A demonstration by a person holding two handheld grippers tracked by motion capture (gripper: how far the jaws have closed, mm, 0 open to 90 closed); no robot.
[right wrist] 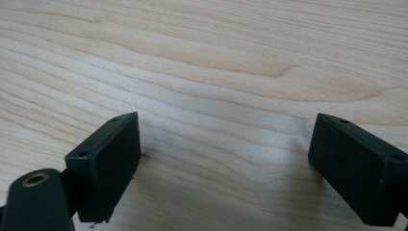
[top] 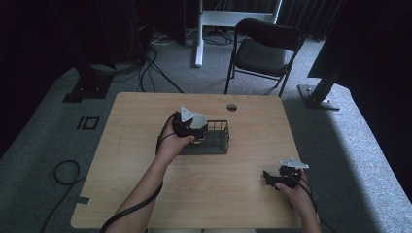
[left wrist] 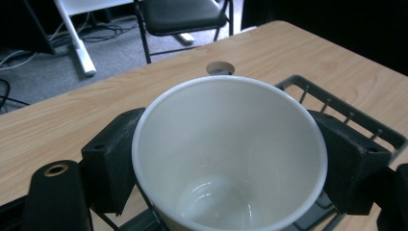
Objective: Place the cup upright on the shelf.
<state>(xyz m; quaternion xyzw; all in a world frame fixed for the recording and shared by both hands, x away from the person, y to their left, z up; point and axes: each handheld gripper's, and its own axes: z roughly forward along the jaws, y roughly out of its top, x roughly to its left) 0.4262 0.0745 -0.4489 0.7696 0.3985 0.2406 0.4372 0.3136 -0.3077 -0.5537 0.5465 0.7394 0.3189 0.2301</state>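
Surface [top: 145, 141] of pale wood grain carries the work area; grey carpet surrounds it, and a black folding chair [top: 265, 51] stands beyond the far edge. A round grommet hole [top: 231, 107] sits near the far edge of the surface, also seen in the left gripper view [left wrist: 220, 69].

Basket [top: 217, 141]: dark wire, rectangular, resting near the middle of the surface. In the left gripper view its rim [left wrist: 337, 103] runs behind and to the right of the cup.

Cup [top: 197, 121]: white, upright, mouth open to the camera, inside empty and clean in the left gripper view [left wrist: 226, 159]. It is located at the left end of the basket; whether its base rests on the basket floor cannot be told.

Left gripper [top: 187, 124]: clenched on the cup, one black pad pressed to each side of the wall just under the rim, as seen in the left gripper view [left wrist: 230, 163]. The hand grips it from the near side, cable trailing back along the forearm.

Right gripper [top: 277, 177]: at the near right of the surface, well apart from the basket. The right gripper view [right wrist: 226, 168] shows its jaws spread wide, released, nothing between them, tips close over bare wood.
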